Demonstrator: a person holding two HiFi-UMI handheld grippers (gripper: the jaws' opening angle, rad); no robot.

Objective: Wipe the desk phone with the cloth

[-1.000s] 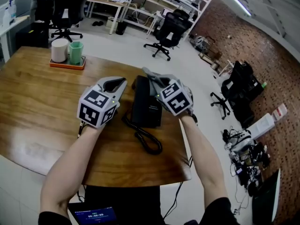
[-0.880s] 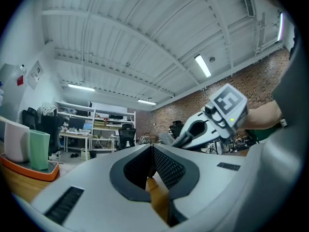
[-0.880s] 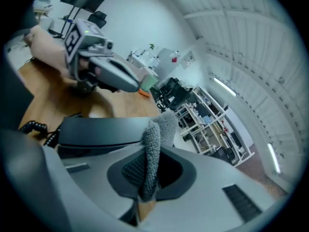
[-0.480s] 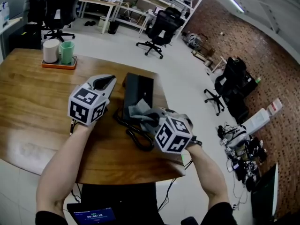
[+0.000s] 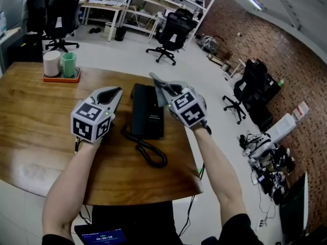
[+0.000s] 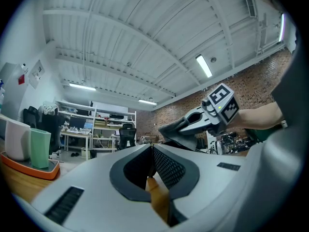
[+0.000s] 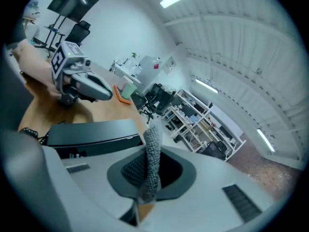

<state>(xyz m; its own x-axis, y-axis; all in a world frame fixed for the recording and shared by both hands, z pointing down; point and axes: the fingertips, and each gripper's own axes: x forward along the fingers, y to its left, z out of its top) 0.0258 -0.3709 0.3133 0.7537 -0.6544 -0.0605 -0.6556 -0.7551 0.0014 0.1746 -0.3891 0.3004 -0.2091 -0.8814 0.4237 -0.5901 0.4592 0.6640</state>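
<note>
A black desk phone lies on the wooden table, its coiled cord looping toward the near edge. My right gripper is shut on a grey cloth, and the two hang over the phone's far right corner. The right gripper view shows the cloth pinched upright between the jaws, with the phone below to the left. My left gripper hovers just left of the phone, its jaws shut with nothing between them. In the left gripper view the jaws meet, and the right gripper shows beyond.
An orange tray with a white cup and a green cup stands at the table's far left. The table's right edge runs close beside the phone. Office chairs and shelves stand on the floor beyond.
The right gripper, holding the cloth, swept from the phone's far end to its near end by the cord, then back to the far right corner. The left gripper has barely moved.
</note>
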